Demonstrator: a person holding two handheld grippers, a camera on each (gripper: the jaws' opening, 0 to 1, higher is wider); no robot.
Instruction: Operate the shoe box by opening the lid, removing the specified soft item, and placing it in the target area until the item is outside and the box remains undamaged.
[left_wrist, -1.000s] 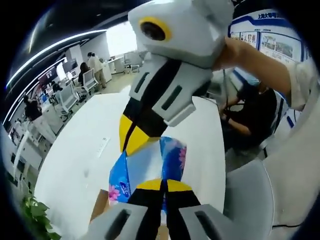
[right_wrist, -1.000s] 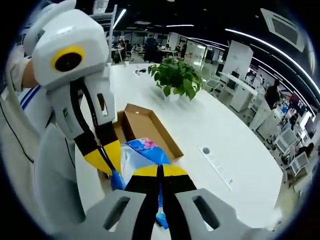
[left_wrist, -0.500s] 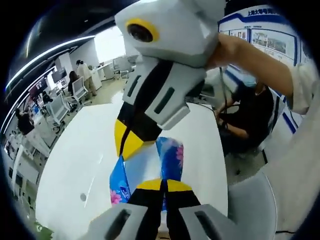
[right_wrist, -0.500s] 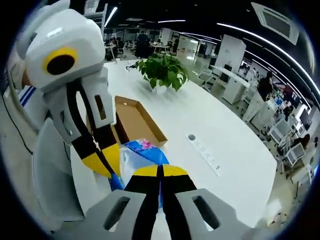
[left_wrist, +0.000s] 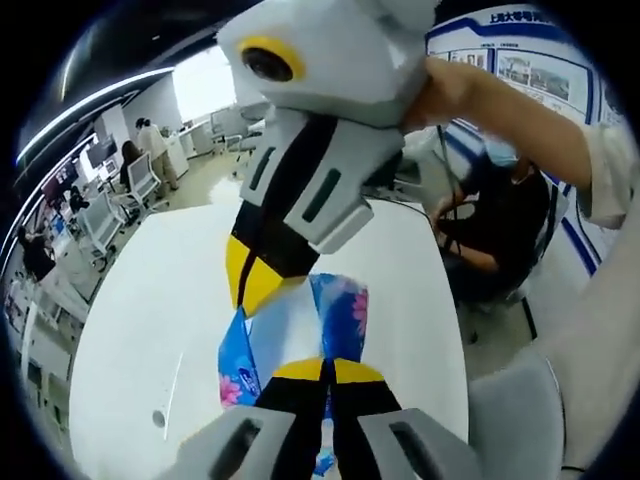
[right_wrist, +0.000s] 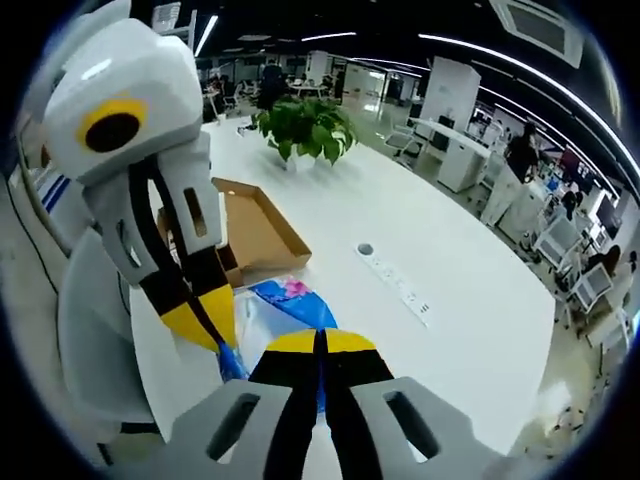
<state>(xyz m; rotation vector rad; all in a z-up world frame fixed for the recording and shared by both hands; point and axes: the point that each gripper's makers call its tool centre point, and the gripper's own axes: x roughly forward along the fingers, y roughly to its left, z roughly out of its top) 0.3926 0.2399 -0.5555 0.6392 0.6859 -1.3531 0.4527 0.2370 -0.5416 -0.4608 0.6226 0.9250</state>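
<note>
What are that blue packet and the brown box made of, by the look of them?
The blue packet looks like thin glossy plastic film: it creases, shines and carries printed flowers. The brown box looks like matte cardboard, plain tan with thin folded walls.

My grippers' tips are yellow over black; the tissue pack (left_wrist: 340, 315) is blue with pink flowers, the shoe box (right_wrist: 255, 225) brown, the table (right_wrist: 440, 270) white.

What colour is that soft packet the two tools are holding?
The packet is blue and white with pink flowers, clearest in the left gripper view.
</note>
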